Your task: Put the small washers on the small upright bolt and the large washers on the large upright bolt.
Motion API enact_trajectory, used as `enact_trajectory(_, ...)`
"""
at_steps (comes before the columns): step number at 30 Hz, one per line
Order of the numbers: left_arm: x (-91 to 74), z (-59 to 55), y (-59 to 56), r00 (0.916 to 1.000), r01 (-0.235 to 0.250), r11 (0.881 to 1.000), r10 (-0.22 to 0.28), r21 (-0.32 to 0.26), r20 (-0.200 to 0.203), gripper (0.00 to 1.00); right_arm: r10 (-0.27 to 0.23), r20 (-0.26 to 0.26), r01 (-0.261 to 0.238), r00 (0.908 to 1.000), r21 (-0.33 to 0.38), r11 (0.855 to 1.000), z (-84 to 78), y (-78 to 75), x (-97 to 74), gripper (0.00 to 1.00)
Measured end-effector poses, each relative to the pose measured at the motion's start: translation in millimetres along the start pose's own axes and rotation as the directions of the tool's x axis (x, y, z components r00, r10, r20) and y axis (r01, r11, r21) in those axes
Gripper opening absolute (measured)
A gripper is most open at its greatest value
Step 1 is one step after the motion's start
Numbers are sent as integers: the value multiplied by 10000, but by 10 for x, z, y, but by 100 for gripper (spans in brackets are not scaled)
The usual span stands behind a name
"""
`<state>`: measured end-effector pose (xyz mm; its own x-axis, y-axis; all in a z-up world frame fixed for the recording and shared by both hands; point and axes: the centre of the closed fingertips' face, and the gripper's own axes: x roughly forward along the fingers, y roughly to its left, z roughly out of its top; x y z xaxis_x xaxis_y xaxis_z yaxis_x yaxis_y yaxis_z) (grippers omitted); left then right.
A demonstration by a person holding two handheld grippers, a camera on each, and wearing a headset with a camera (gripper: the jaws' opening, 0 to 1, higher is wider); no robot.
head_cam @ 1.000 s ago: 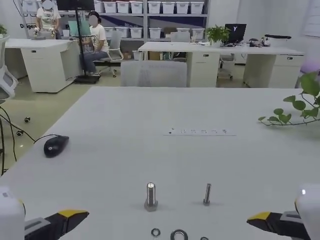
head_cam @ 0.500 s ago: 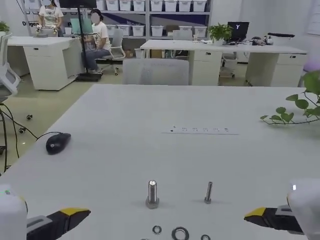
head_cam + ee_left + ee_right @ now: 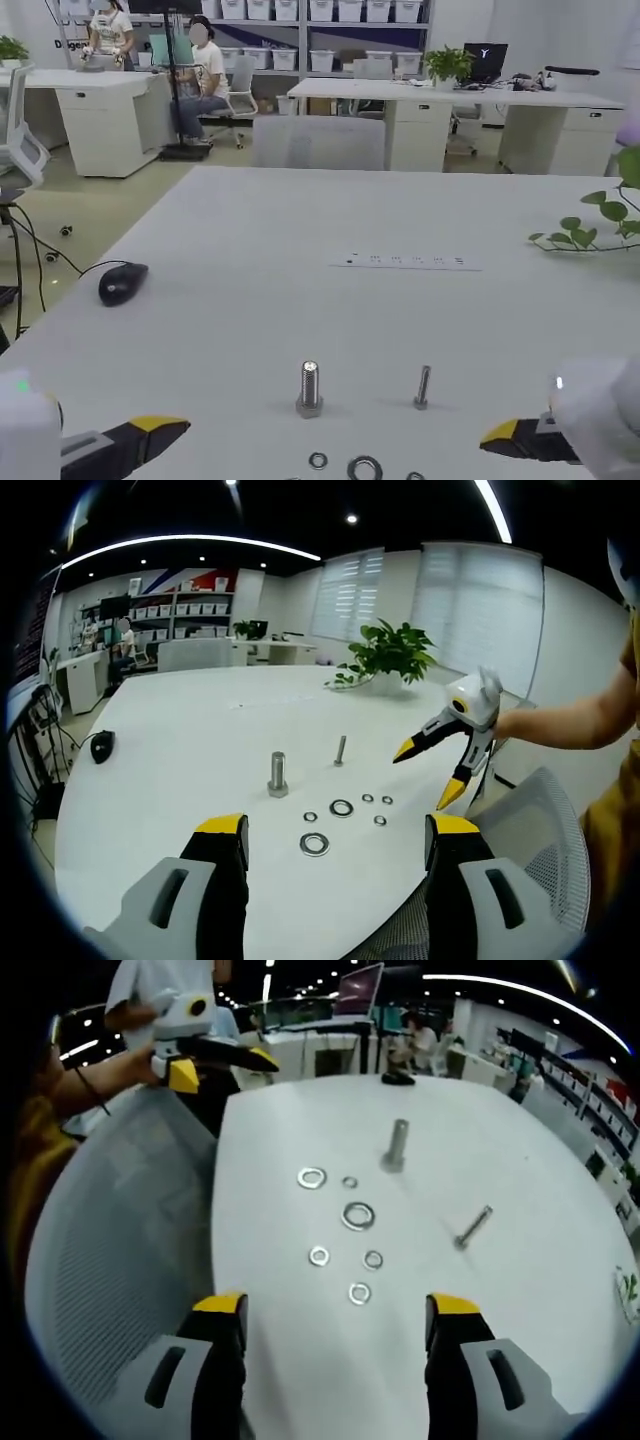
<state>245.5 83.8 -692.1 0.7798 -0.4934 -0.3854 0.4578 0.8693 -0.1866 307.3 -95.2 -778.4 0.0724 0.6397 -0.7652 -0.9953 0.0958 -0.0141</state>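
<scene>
Washers (image 3: 358, 1215), six in all, lie flat and loose on the white table (image 3: 300, 230) near your edge; two large, four small, none touching another; all on your side of the bolts. Large bolt (image 3: 309, 388) stands upright, head down, on the left in the head view; small bolt (image 3: 422, 387) stands upright to its right, well apart from it; both shanks bare.

Surface: black mouse (image 3: 122, 283) toward the left edge, cable running off the table; power strip (image 3: 405, 262) set flat mid-table; trailing plant (image 3: 590, 225) reaching in at the right edge; grey chair (image 3: 318, 142) at the far side.

Room: open office; white desks (image 3: 440, 100) beyond the table; two people (image 3: 205, 70) at the far-left desk; shelving (image 3: 300, 30) along the back wall.

Containers: white bins (image 3: 322, 10) in rows on the shelving; contents too far off to tell.

Left gripper (image 3: 337, 825): your jaws spread wide, nothing between them; it hovers over the near edge, washers and both bolts ahead of it. Right gripper (image 3: 335, 1305): jaws likewise wide apart and empty; the nearest small washer lies just beyond the tips.
</scene>
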Motion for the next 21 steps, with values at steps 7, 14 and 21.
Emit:
enact_trajectory(7,7,0,-7,10000,-14,10000,14,-26,-24,71,280,-365,-292,9989,-314,9991,-31,-29,44,72)
enact_trajectory(14,13,19,-13,10000,6,10000,-6,-20,10,71,651,-866,-712,9941,-695,9950,-52,-38,85,70)
enact_trajectory(21,7,21,-14,10000,-16,10000,16,-58,42,71,870,-1332,-1029,9873,-1181,9877,-35,-61,147,68)
